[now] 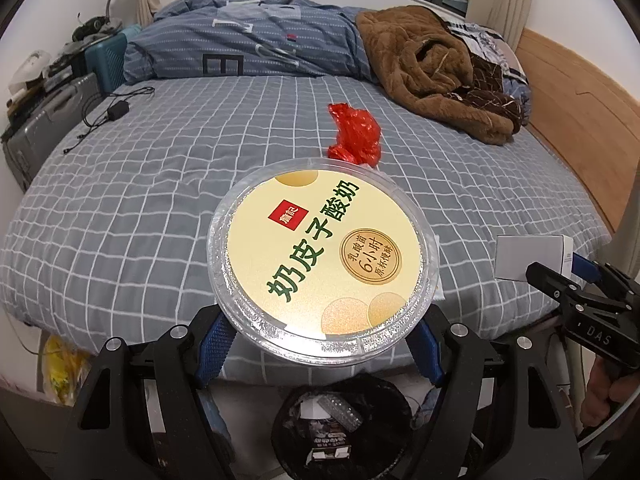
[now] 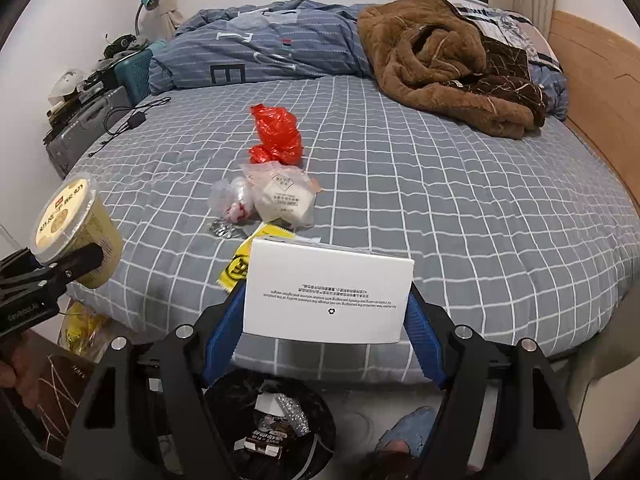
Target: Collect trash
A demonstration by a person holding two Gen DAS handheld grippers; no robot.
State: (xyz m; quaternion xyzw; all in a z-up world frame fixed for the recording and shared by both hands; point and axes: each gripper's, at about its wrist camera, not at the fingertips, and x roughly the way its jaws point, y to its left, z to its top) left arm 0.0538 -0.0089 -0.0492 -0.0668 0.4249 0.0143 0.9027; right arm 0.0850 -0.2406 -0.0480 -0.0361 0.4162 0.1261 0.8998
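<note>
My left gripper [image 1: 322,344] is clamped on a yogurt cup [image 1: 322,256], its blue pads [image 1: 214,346] pressing the cup's sides just under the rim. The cup is tipped so its round printed lid faces back at my left wrist camera; from the right wrist view it shows as a tapered cup [image 2: 76,232] with its long axis tilted, lid end up and leaning away from the bed edge.

My right gripper [image 2: 326,320] is closed on a white cardboard box [image 2: 328,292], held flat-face toward the camera, its long side running across from one finger to the other, its printed text upside down. In the left wrist view the same box [image 1: 528,256] hangs off to my right, near the bed's edge.

Directly below both grippers sits a black-lined trash bin [image 2: 272,428], already holding some wrappers.

Beyond the box, on the grey checked bedsheet [image 2: 440,208], lie a yellow wrapper [image 2: 240,266] touching the box's far edge in view, clear plastic packets [image 2: 280,196], and further off a crumpled red plastic bag [image 2: 276,136]. A brown fleece blanket [image 2: 440,64] is heaped at the far right.
</note>
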